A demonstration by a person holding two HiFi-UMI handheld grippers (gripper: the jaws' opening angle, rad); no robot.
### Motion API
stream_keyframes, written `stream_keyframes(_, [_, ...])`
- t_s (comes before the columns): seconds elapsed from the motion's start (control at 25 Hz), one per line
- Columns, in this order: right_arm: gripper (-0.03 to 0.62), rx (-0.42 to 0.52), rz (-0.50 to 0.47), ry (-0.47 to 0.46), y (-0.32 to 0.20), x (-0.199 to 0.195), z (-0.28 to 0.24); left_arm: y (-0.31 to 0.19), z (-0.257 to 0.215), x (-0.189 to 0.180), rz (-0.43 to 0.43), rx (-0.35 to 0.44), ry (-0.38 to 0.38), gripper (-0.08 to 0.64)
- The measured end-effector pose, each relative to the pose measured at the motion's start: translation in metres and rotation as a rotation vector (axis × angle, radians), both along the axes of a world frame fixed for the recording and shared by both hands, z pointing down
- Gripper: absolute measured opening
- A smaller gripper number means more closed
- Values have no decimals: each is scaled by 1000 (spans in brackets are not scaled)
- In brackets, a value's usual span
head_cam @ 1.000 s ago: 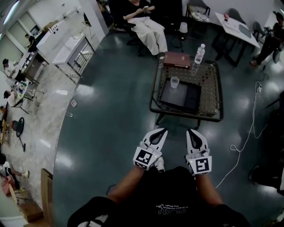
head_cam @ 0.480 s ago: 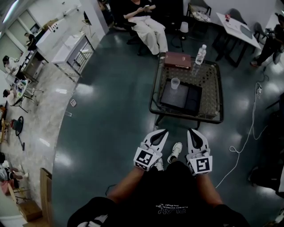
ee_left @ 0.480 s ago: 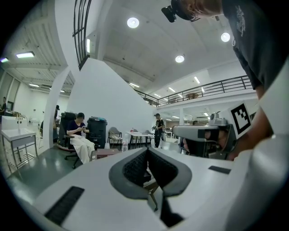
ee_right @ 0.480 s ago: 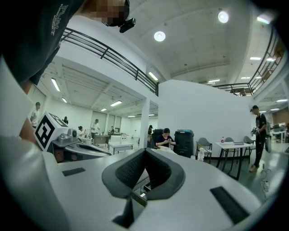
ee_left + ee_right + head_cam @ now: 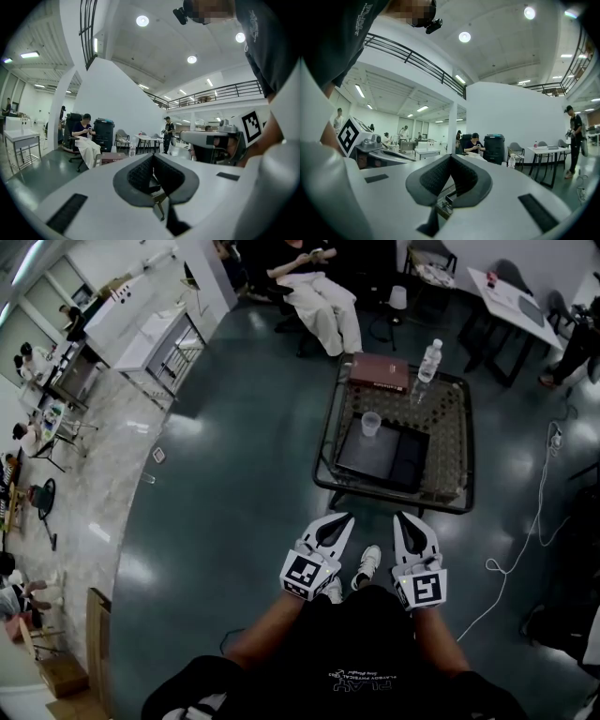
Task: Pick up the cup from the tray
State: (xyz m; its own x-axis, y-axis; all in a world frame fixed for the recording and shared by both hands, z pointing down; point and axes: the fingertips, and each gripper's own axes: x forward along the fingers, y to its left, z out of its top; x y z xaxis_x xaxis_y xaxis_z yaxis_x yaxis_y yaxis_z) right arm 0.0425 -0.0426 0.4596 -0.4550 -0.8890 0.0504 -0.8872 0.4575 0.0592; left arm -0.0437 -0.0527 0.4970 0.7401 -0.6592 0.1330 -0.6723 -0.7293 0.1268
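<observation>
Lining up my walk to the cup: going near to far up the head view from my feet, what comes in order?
First the shoe → table near rim → tray → cup at the tray's far corner → book.

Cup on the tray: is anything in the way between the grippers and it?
Nothing visible blocks it. The cup stands in the far left corner of the tray on the table; the left gripper and right gripper, both shut, hover above the floor short of it.
</observation>
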Motion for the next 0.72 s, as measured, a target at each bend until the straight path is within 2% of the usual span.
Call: stream_keyframes(0.72, [8,-12,-87,-62,-84,57,6,-77,5,53,-76,-17,-38,9])
